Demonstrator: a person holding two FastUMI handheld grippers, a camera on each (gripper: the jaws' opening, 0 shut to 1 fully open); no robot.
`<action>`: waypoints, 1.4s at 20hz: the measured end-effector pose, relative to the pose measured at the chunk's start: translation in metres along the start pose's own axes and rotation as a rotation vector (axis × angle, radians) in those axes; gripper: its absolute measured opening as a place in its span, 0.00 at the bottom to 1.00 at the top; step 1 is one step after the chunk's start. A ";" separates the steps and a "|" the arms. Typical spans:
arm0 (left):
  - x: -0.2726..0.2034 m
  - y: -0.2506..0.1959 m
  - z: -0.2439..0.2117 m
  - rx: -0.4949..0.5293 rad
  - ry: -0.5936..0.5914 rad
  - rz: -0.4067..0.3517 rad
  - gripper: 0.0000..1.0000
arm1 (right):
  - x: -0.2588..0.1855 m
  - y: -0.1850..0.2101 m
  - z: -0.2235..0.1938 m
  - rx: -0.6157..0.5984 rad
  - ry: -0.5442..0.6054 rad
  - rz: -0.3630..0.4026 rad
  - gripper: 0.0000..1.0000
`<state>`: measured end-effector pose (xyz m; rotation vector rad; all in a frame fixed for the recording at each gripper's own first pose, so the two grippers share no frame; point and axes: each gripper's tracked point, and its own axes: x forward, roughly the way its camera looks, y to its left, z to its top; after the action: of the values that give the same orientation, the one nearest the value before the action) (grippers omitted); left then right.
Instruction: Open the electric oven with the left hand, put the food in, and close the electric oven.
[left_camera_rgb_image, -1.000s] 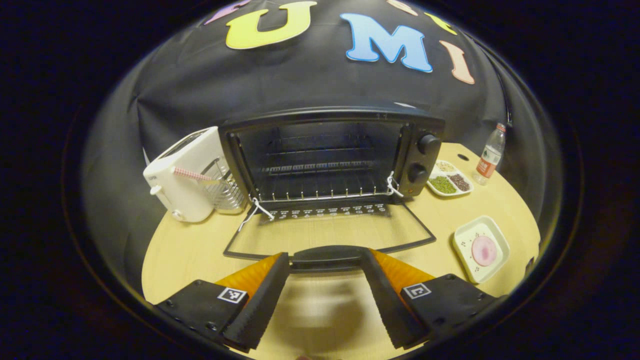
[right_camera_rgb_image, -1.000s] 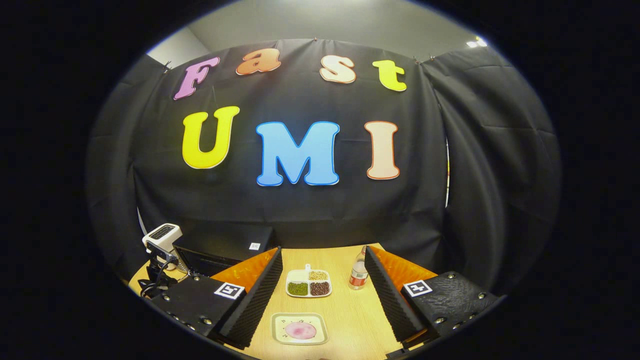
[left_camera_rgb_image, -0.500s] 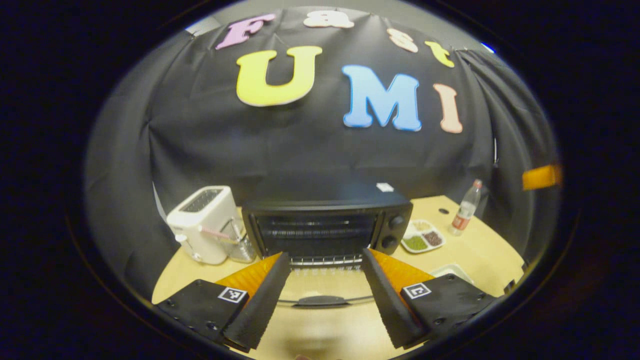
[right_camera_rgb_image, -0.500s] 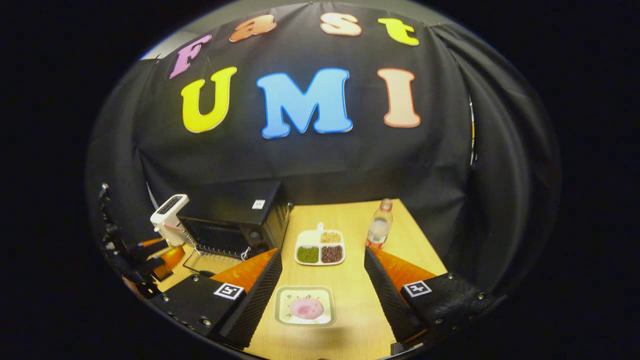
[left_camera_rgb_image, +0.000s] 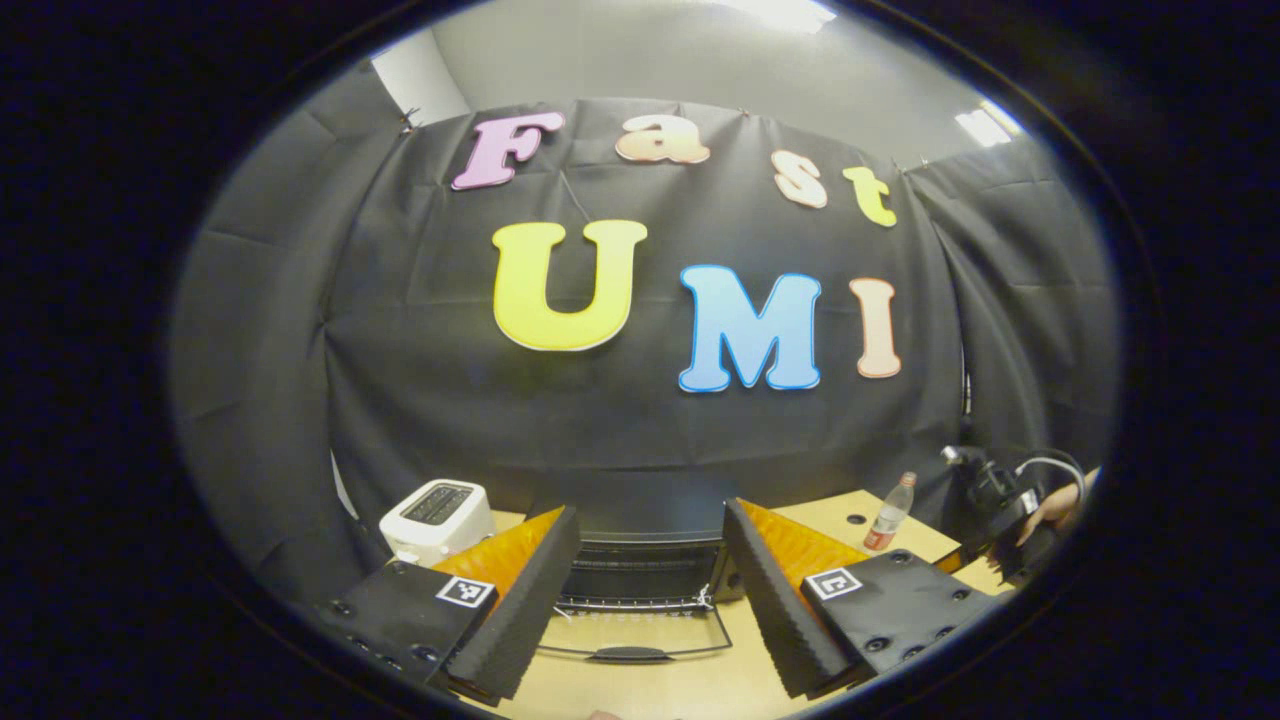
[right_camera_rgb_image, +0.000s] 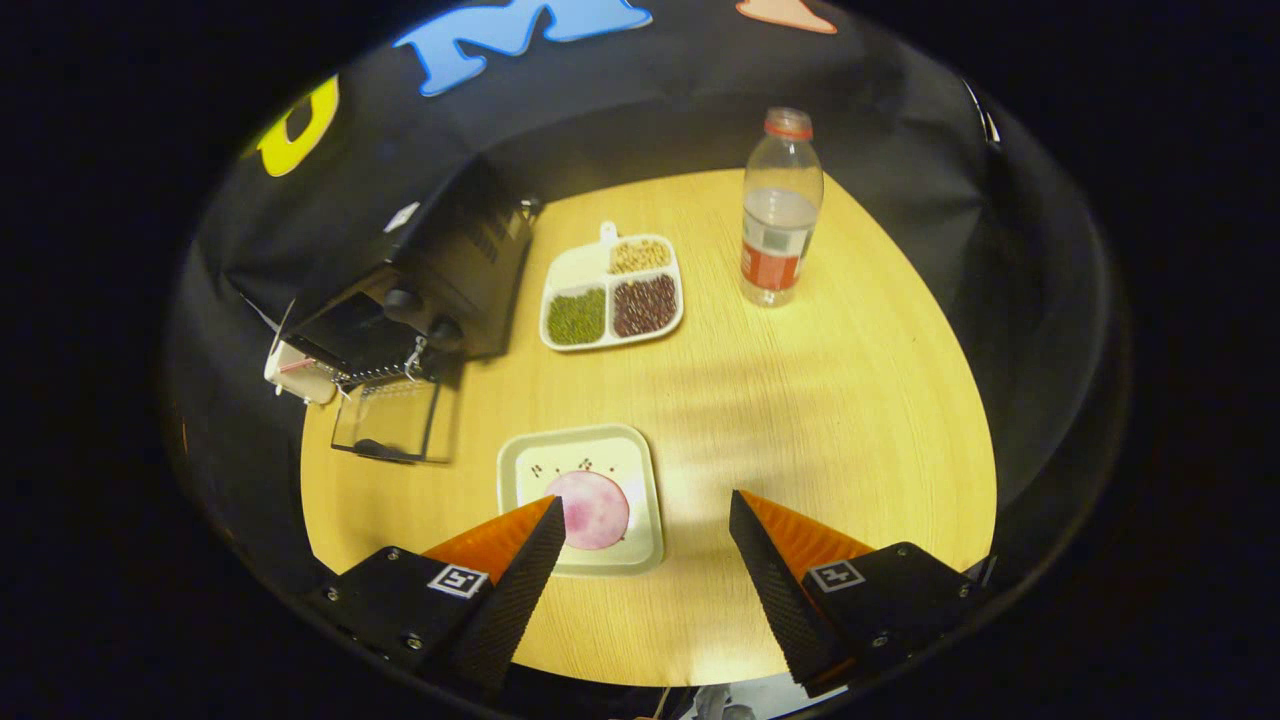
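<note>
Your right tool (right_camera_rgb_image: 645, 520) hangs wide apart and empty above the pink food (right_camera_rgb_image: 590, 508), probably ham, on its tray (right_camera_rgb_image: 645, 470); your left tool (left_camera_rgb_image: 650, 530), likewise spread, faces the open oven (left_camera_rgb_image: 640, 570) across the worktop (right_camera_rgb_image: 800, 400)

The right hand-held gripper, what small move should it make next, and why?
Probably a small move down and to its left, to centre on the pink food. The oven door lies open, and the right hand-held gripper is open above the table, with the food on its white plate beside one finger, not between the two.
</note>
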<state>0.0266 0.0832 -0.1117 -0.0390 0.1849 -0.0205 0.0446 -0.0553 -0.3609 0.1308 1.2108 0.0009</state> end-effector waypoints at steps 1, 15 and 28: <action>-0.005 0.004 0.006 0.002 -0.013 0.008 0.99 | 0.009 -0.005 -0.002 -0.005 0.028 -0.009 1.00; -0.034 0.050 -0.023 -0.001 0.051 0.128 1.00 | 0.089 -0.019 -0.018 -0.135 0.220 -0.136 0.98; -0.032 0.036 -0.007 -0.012 0.026 0.074 1.00 | 0.085 0.005 -0.041 0.084 0.205 0.123 0.00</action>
<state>-0.0055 0.1200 -0.1143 -0.0443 0.2124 0.0536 0.0368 -0.0403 -0.4541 0.2843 1.4062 0.0729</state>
